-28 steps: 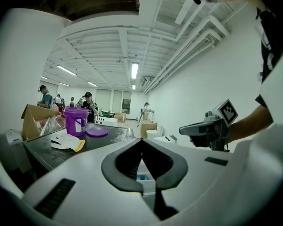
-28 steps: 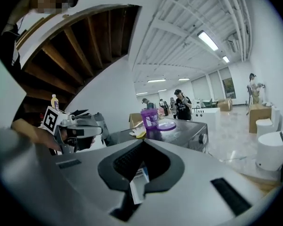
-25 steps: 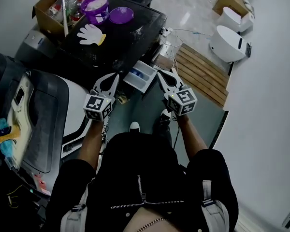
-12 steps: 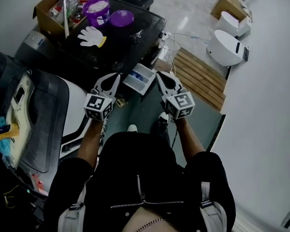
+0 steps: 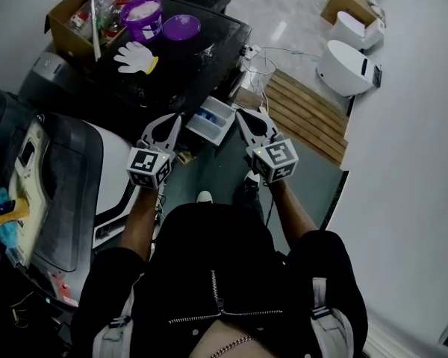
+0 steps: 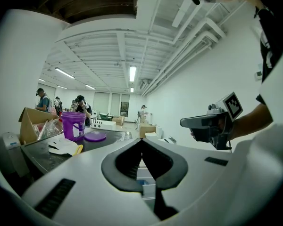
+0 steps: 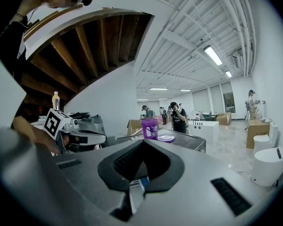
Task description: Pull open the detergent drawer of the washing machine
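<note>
Since the detergent drawer [image 5: 215,119] already sticks well out of the front of the washing machine [image 5: 201,73], between the two grippers, the task looks about done, by my judgement. Left gripper [image 5: 173,119]: jaws together, tips meeting, nothing in them; it hangs just left of the drawer, apart from it. Right gripper [image 5: 241,113]: likewise closed & empty, tips v. near the drawer's right front corner; contact or not, can't tell. Risks: w/ neither gripper on it, the drawer is free; a sideways swing of the right one could knock that corner, skew it on its runners or shove it back in. If more travel is wanted, closed tips would prob. skid off the front lip. Too hard a tug might bring the drawer out altogether, blue insert [image 5: 204,114] & any residue w/ it.
</note>
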Tool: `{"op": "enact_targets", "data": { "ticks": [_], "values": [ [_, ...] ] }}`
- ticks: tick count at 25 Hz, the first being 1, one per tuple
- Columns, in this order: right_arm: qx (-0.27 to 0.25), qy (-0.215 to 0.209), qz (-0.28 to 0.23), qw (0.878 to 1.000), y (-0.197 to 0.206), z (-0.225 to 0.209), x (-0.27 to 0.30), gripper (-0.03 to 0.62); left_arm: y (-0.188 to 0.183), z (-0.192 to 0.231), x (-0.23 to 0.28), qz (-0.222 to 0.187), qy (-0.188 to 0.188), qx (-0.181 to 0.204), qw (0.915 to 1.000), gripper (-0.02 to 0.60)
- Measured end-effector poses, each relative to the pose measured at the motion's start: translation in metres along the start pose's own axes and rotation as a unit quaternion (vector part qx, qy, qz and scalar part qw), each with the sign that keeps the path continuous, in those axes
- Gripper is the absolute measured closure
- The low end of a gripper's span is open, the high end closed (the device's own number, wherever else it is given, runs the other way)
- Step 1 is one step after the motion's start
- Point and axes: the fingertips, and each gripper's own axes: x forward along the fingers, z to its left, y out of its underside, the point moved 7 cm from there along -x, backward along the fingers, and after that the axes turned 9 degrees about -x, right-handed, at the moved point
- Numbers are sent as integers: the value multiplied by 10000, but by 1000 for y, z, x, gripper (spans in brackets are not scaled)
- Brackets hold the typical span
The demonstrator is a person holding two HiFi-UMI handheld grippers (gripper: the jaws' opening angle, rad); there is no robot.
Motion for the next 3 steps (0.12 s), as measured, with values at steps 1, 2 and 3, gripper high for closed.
{"op": "enact_targets", "data": {
  "ticks": [1, 2, 3],
  "values": [
    [3, -4, -7, 10000, 0, -1, -1, 589, 0, -1, 1, 5, -6, -6, 10000, 563],
    [6, -6, -12, 10000, -1, -2, -1, 589, 0, -1, 1, 9, -11, -12, 10000, 563],
    [11, -8, -17, 10000, -1, -3, -2, 589, 0, -2, 2, 14, -15, -17, 10000, 563]
  ]
}}
